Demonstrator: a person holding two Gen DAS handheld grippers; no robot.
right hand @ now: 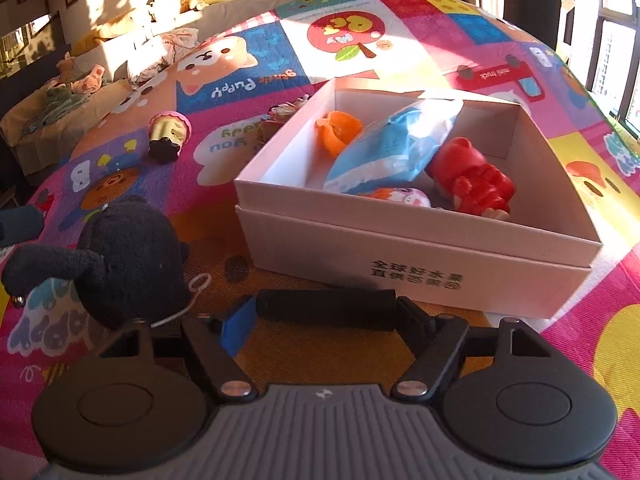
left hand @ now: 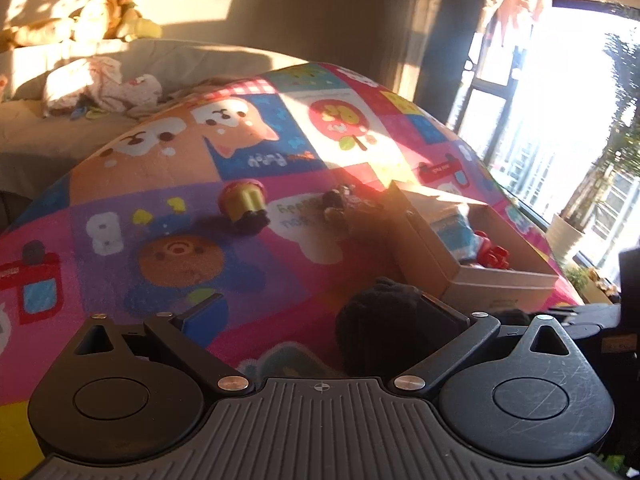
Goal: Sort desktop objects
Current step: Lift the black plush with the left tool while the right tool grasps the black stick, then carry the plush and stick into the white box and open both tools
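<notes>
A white cardboard box (right hand: pixel 400 240) stands on the colourful play mat (right hand: pixel 400 20). In it lie an orange toy (right hand: pixel 338 130), a blue-and-white packet (right hand: pixel 392 148), a red figure (right hand: pixel 468 172) and a small pink-and-white figurine (right hand: pixel 404 198). My right gripper (right hand: pixel 326 320) sits just in front of the box, shut endwise on a black cylinder (right hand: pixel 326 308) that spans its two pads. A black plush toy (right hand: pixel 128 264) stands to its left. In the left wrist view that plush toy (left hand: pixel 384 320) rests against the right finger of my left gripper (left hand: pixel 324 314), whose jaws are wide open. The box (left hand: pixel 424 256) is ahead on the right.
A pink-hatted doll (right hand: pixel 168 136) (left hand: pixel 244 204) and a small brown tangle of trinkets (right hand: pixel 280 116) (left hand: pixel 340 204) lie on the mat left of the box. Behind the mat is a sofa (left hand: pixel 60 128) with soft toys. A window and a potted plant (left hand: pixel 568 236) are on the right.
</notes>
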